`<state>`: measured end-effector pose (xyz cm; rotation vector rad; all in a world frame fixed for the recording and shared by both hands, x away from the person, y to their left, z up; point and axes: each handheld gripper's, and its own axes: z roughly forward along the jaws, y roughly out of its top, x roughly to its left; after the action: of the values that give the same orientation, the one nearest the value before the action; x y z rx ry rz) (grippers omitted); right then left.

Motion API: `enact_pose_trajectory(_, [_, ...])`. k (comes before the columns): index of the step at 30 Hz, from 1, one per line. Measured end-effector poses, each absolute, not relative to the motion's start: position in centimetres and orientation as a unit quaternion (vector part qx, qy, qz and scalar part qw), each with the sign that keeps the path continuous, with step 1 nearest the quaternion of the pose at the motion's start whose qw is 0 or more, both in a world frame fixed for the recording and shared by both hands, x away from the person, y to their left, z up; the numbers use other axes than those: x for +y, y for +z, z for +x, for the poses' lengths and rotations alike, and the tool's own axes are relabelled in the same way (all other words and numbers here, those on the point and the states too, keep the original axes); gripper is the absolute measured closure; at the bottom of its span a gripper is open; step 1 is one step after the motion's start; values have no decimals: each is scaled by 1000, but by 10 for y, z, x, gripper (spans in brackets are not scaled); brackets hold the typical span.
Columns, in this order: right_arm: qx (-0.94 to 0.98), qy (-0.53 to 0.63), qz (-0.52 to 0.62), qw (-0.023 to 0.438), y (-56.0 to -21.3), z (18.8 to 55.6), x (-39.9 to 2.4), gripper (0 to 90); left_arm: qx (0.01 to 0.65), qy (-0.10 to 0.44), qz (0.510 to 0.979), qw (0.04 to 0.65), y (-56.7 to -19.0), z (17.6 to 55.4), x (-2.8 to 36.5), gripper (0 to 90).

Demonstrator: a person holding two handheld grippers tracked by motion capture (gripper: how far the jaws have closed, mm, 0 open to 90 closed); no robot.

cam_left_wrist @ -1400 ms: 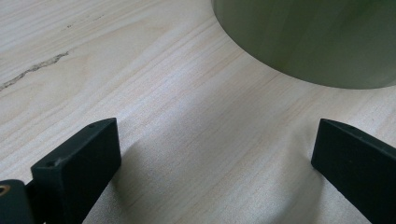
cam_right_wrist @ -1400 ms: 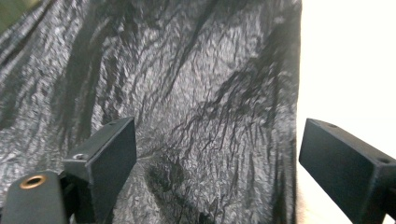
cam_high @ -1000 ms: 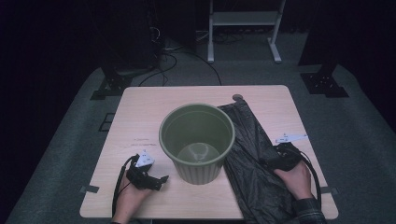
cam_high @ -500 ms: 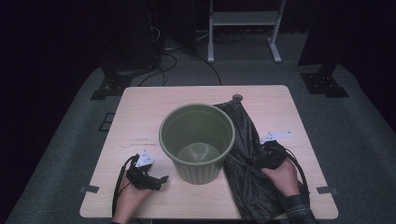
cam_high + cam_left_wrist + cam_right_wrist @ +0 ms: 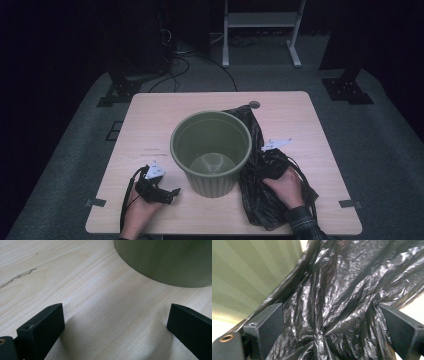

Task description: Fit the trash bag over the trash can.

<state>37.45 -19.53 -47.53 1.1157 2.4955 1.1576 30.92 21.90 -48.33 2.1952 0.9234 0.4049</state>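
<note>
- black bag [image 5: 260,170] lies crumpled on the counter [image 5: 300,115], touching the green bin [image 5: 211,150] at its 3 o'clock.
- right gripper [image 5: 329,322] – jaws apart, bag plastic bunched between them.
- left gripper [image 5: 167,192] – jaws spread, empty, at the bin's 8 o'clock.

In your high view, the green bin [image 5: 211,150] hides the black bag's [image 5: 265,195] left edge, and your right hand [image 5: 284,186] covers the right gripper [image 5: 270,167]. Your left gripper view cuts the bin off at the upper right of the frame.
</note>
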Motion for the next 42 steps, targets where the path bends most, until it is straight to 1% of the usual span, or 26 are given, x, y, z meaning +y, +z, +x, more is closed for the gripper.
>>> enact_pose_trajectory(7, [843,384,366,89,-478,374,-179,87,357,157,850,355,-483,309,219,1])
enact_pose_trajectory(16, [848,370,360,117,-482,370,-173,96,357,157,849,356,-483,309,219,1])
enact_pose_trajectory(21, [852,355,358,143,-481,367,-170,168,357,157,849,356,-483,309,219,1])
enact_pose_trajectory(25, [851,357,358,145,-479,366,-172,309,357,157,849,356,-483,309,219,1])
enact_pose_trajectory(26, [850,357,359,145,-479,366,-173,358,357,157,849,356,-483,309,219,0])
enact_pose_trajectory(28, [851,359,355,144,-477,365,-175,498,357,157,849,356,-483,309,219,0])
enact_pose_trajectory(33, [853,366,347,135,-476,360,-182,777,357,157,849,356,-483,309,219,0])
enact_pose_trajectory(34, [853,371,347,122,-476,360,-184,818,357,157,849,356,-483,309,219,1])
enact_pose_trajectory(36, [855,373,344,108,-476,359,-189,863,357,157,849,356,-483,309,219,0])
enact_pose_trajectory(42, [857,386,333,80,-475,355,-204,873,357,157,849,355,-483,309,219,1])
